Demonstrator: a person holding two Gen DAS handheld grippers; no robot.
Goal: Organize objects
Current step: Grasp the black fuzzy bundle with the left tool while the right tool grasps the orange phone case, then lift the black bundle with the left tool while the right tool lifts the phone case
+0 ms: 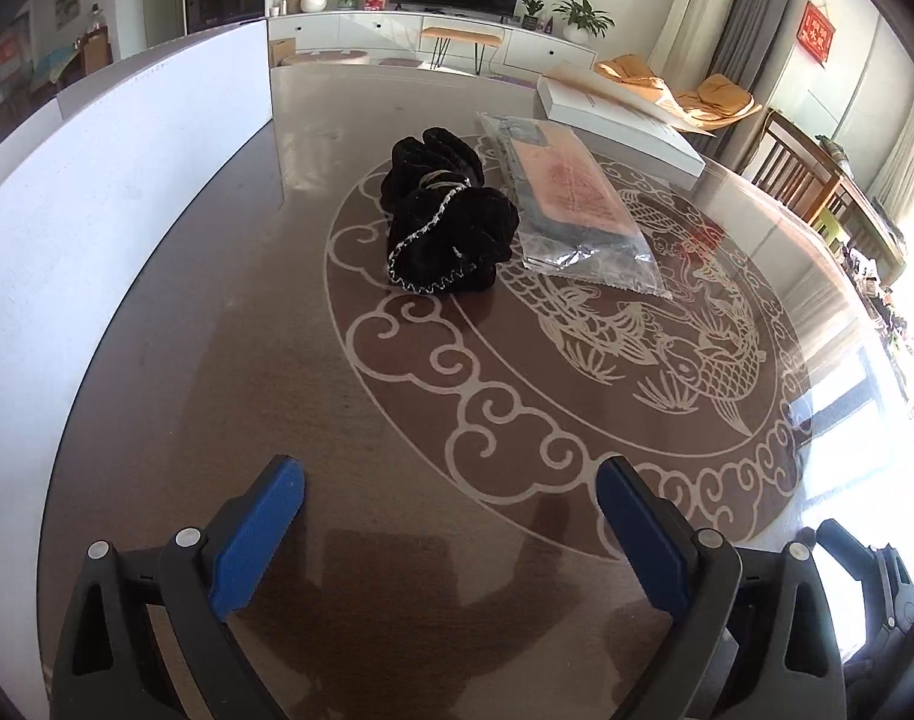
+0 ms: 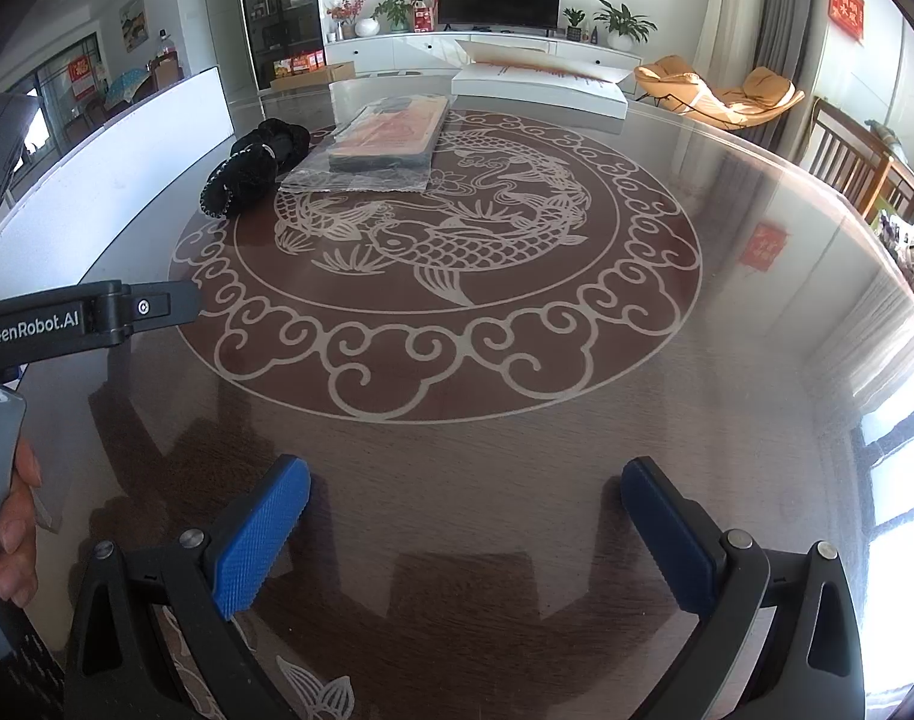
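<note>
On the brown tabletop (image 1: 228,420), inside its pale ring of cloud scrolls and fish, a black scrunchie (image 1: 447,219) lies just beside a clear plastic packet (image 1: 568,204) holding a flat pink-and-dark item; in the right wrist view the two appear to touch. Behind the packet, near the far edge, sits a white box (image 1: 625,120). A white panel (image 1: 96,228) stands upright along the left edge. The left gripper (image 1: 450,510) hovers over bare wood at the near side, its blue fingers (image 1: 258,540) spread wide with nothing between them. The right gripper (image 2: 466,516) likewise has its fingers (image 2: 261,534) wide apart and empty, well apart from the scrunchie (image 2: 249,171). Broad bare tabletop stretches between both grippers and the objects.
</note>
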